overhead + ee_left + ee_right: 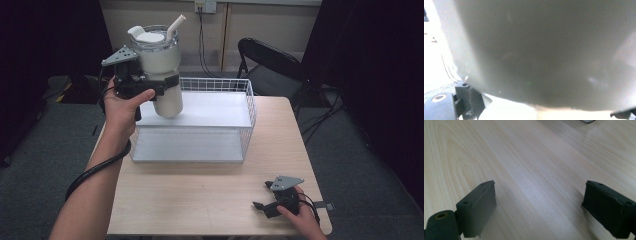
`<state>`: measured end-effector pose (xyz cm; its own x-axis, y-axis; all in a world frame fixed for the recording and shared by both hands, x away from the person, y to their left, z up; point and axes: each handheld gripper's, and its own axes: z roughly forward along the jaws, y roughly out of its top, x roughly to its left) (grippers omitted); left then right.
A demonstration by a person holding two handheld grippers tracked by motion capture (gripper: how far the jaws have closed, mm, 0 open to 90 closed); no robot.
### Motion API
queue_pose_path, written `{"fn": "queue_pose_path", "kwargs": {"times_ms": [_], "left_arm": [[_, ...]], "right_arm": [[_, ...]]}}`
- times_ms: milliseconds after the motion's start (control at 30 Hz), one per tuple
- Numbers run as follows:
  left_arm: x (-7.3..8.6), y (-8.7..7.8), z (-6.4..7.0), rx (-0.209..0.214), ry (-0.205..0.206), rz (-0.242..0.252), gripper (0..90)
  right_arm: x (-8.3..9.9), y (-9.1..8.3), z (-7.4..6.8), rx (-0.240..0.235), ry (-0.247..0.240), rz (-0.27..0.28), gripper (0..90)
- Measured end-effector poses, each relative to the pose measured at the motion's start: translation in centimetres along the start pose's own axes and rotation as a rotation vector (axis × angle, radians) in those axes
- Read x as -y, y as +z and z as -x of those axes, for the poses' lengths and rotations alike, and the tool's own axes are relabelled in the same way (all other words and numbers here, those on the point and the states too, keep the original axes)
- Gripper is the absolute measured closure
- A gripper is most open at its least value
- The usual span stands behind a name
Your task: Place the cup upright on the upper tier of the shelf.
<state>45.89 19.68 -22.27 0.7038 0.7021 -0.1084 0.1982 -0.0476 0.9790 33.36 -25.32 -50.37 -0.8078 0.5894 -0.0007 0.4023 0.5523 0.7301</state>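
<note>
The left gripper [167, 85] grasps the tall white tumbler with a clear lid and white straw [159, 70], lifted above the far left of the white wire basket [249, 120]. The right gripper [539, 207] rests released on the near right of the pale wooden surface [200, 190].

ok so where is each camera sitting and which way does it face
High view: fixed above the person's side, looking forward and down on the table and wire basket; both forearms, the left gripper and the right gripper show.
Left gripper view: rides the left gripper, pressed close to the white tumbler; jaw parts show at the bottom corners.
Right gripper view: rides the right gripper, facing along bare tabletop; its two jaws stand apart.
Shared: the tumbler in high and left gripper views.
</note>
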Motion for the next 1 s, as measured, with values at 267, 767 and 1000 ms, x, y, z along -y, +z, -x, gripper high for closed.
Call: {"fn": "queue_pose_path", "kwargs": {"times_ms": [267,767,1000], "left_arm": [[0.3,0.7,-0.3,-0.014,-0.001,0.007,10.0],[0.6,2.2,-1.2,-0.051,-0.008,-0.011,10.1],[0.8,2.8,-1.8,-0.074,-0.008,-0.012,10.0]], "right_arm": [[0.0,0.0,0.0,0.000,0.000,0.000,10.5],[0.0,0.0,0.0,-0.001,-0.001,-0.001,10.4],[0.0,0.0,0.0,-0.003,-0.002,-0.001,10.3]]}}
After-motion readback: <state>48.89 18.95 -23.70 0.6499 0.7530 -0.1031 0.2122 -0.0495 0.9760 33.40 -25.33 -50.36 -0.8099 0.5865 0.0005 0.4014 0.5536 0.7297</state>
